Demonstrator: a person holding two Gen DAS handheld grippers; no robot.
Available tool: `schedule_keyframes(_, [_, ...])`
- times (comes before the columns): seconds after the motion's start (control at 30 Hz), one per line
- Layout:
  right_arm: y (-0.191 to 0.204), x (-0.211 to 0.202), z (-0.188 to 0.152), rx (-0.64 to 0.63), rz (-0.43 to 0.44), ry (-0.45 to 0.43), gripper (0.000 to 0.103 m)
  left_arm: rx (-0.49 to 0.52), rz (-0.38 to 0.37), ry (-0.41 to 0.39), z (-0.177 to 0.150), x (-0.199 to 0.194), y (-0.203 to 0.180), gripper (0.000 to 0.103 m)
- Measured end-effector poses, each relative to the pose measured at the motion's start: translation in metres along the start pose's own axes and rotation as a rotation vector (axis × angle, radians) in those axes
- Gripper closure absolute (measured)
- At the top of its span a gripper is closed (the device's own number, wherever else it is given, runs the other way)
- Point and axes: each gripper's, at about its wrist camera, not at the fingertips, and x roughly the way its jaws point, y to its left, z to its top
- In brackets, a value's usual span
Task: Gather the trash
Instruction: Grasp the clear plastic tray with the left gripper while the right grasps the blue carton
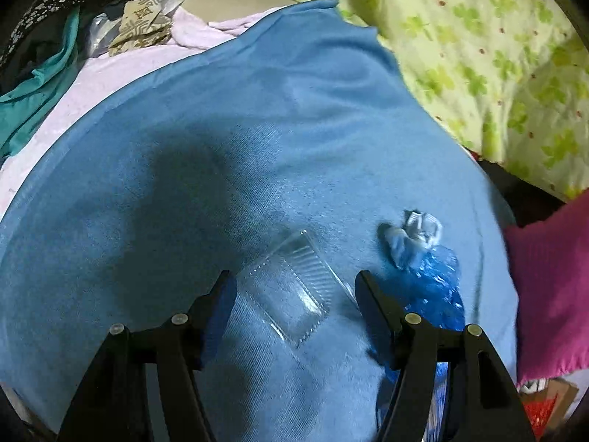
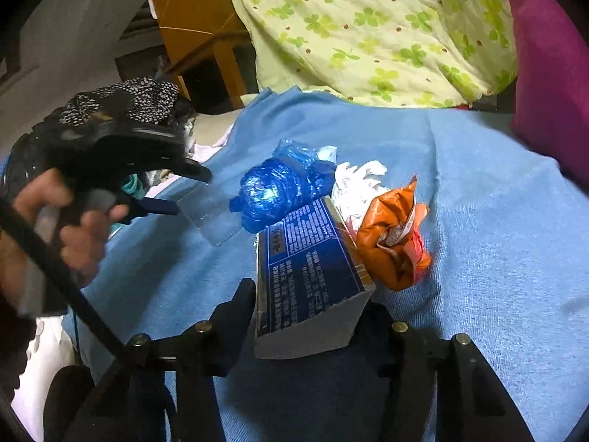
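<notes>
On the blue towel, left gripper gapes over the clear plastic tray, which may slip; right gripper clamps the blue box, crowding the orange wrapper.

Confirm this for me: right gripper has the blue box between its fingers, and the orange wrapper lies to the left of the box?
Not quite. The right wrist view shows the orange wrapper to the right of the blue box, not left. The right gripper does have the box between its fingers.
</notes>
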Motion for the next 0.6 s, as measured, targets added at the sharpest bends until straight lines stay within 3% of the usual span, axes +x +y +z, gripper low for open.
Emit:
schedule_keyframes(0.17, [0.006, -0.009, -0.007, -0.021, 0.026, -0.011, 0.049, -0.045, -0.027, -0.003, 0.000, 0.003, -0.005, 0.036])
schedule_keyframes(0.6, [0.011, -0.013, -0.012, -0.025, 0.060, -0.018, 0.049, -0.007, 0.009, 0.059, 0.009, 0.030, -0.022, 0.031])
